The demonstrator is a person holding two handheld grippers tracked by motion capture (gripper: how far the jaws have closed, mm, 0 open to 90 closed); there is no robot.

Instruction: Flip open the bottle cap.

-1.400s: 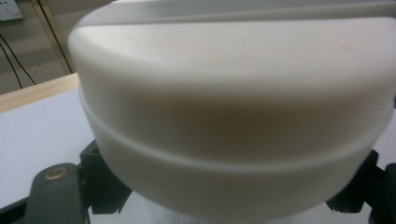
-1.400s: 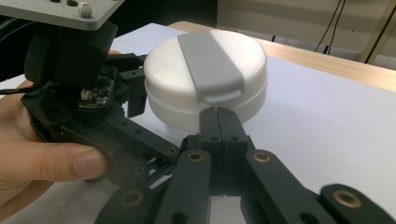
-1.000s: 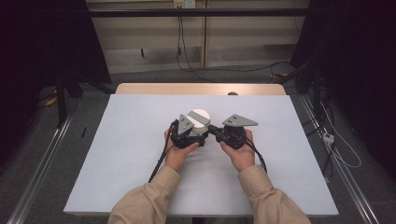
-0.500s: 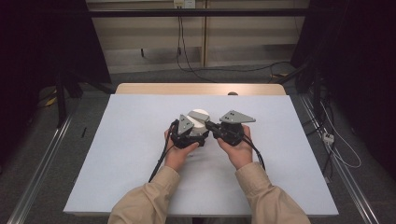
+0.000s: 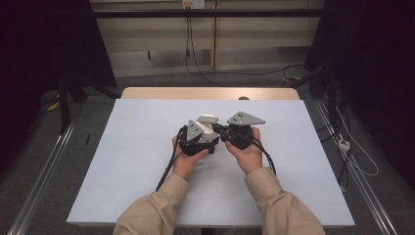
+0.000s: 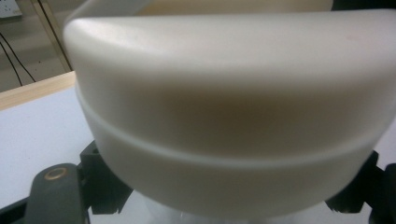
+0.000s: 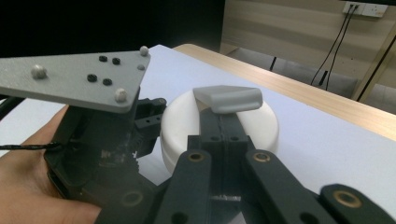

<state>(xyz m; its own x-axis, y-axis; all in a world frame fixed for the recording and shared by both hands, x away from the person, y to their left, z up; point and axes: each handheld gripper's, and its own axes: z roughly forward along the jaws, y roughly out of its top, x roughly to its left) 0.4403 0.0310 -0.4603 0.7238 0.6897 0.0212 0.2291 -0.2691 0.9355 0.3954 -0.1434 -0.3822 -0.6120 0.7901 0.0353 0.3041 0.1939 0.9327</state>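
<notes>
White round container (image 7: pixel 219 126) is sitting near the middle of the pale blue-grey table (image 5: pixel 127 161), between the two grippers, its flat faces turned up and down so its short axis is standing upright; being round, it is pointing no particular way across the table. In the right gripper view it is looking like a squat, smooth, matte puck with rounded shoulders, and a small grey tab (image 7: pixel 228 99) is lying across its top, running roughly crosswise to that gripper's jaws. The right gripper (image 7: pixel 223 122) is reaching over the container with its two black jaws pressed together, side by side, their tips lying under the tab; whether they are pinching the tab I cannot tell. That view is also showing the left gripper (image 7: pixel 140 122), black and blocky under its grey three-cornered plate with pale studs, sitting just beside the container's side in a bare hand (image 7: pixel 28 177). The left gripper view is looking at the container (image 6: pixel 233 116) from very close: a cream, glossy wall with a thin seam ringing it, which the other views are not showing, and black jaw parts standing at either side of its base, spread around it. In the high view both hands (image 5: pixel 188 159) in tan sleeves are holding the grippers close together, and a wooden strip (image 5: pixel 210 93) is edging the table's far side.
</notes>
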